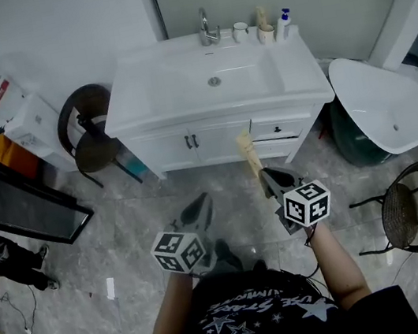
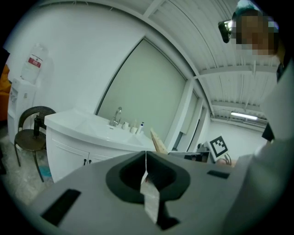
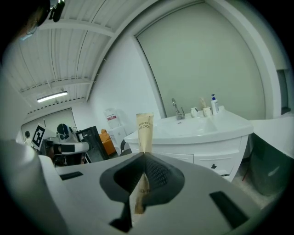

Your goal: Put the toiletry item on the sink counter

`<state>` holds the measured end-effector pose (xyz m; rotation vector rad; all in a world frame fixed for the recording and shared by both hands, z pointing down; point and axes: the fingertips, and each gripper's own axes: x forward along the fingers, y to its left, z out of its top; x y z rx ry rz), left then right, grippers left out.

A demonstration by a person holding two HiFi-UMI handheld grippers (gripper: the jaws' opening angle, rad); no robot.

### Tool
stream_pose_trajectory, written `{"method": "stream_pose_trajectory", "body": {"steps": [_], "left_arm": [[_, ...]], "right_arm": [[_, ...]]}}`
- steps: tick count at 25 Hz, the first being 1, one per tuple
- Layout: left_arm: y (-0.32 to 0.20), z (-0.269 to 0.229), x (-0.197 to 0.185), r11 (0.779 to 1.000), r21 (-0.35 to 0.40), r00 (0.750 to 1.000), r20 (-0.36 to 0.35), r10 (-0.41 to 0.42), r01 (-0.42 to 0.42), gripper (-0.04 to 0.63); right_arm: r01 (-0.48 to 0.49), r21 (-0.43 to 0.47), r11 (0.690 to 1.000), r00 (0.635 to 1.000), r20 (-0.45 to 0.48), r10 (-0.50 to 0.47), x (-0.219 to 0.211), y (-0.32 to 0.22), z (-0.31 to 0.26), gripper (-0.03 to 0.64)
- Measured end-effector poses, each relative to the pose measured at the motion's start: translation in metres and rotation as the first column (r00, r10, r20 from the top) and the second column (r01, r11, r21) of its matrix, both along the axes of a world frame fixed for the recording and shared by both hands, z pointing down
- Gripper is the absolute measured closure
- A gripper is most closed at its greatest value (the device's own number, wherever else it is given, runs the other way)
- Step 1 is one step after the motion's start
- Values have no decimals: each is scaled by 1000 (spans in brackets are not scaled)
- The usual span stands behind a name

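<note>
Currently: toothbrush packet [image 3: 144, 131], pinched by its lower end in your right gripper [image 3: 144, 155], well short of the sink counter [image 1: 298, 58]. Left gripper [image 2: 146, 156]: jaws pressed together. Risk: a thin end-grip may let the packet pivot or slip out.

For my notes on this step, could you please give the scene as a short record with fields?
right gripper: shut on toothbrush packet, packet upright
left gripper: jaws together; thin white strip at their seam, unclear what it is
sink counter: ahead of the person, apart from both grippers
on counter: faucet, two cups, pump bottle
task state: packet not yet on counter
</note>
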<state>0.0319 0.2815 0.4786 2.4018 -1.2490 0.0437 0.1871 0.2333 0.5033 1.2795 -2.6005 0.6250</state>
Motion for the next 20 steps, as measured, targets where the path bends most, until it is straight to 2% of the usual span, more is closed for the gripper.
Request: {"method": "stream_pose_trajectory", "body": {"steps": [9,20], "left_arm": [[-64,-4,-41,1000,11,1000,-21,-19,19,575],[-110,6,-75,1000,-8,999,-28,26,-27,575]], "right_arm": [[-39,-12,999,999,-5,38,-22,-57,-1,598],[-85,-25,996,996,-24,85,-48,-112,6,598]]}}
